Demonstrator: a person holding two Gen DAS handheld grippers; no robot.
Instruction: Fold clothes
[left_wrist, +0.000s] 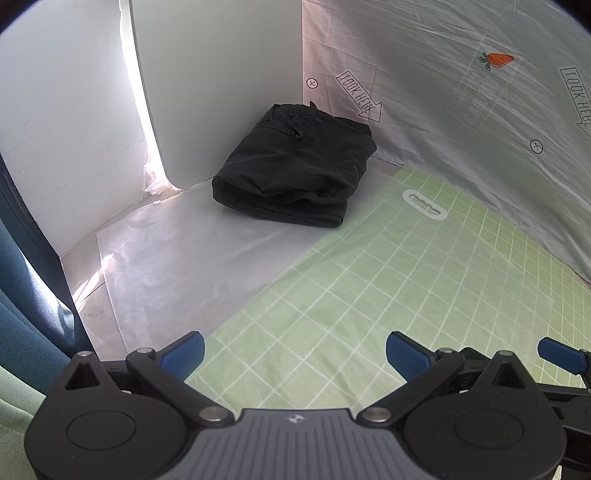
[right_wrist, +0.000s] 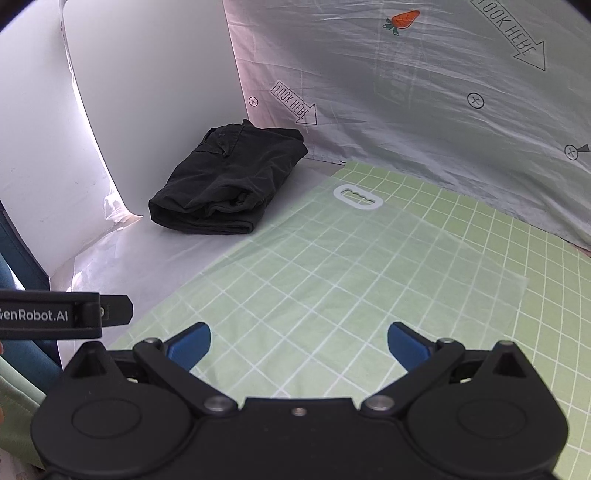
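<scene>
A black garment (left_wrist: 295, 173) lies folded into a thick bundle in the far left corner, on a white sheet; it also shows in the right wrist view (right_wrist: 225, 184). My left gripper (left_wrist: 295, 352) is open and empty, held over the green checked cloth (left_wrist: 369, 295) well short of the bundle. My right gripper (right_wrist: 299, 343) is open and empty too, beside the left one over the same cloth (right_wrist: 351, 277). A blue fingertip of the right gripper (left_wrist: 561, 356) shows at the right edge of the left wrist view. The left gripper's body (right_wrist: 55, 314) shows at the left in the right wrist view.
A clear plastic bag with a white handle cutout (left_wrist: 424, 205) lies flat on the green cloth (right_wrist: 356, 197). A printed grey sheet (left_wrist: 461, 110) hangs behind. A white panel (left_wrist: 221, 74) stands at the back left. A teal curtain (left_wrist: 22, 314) hangs at the left.
</scene>
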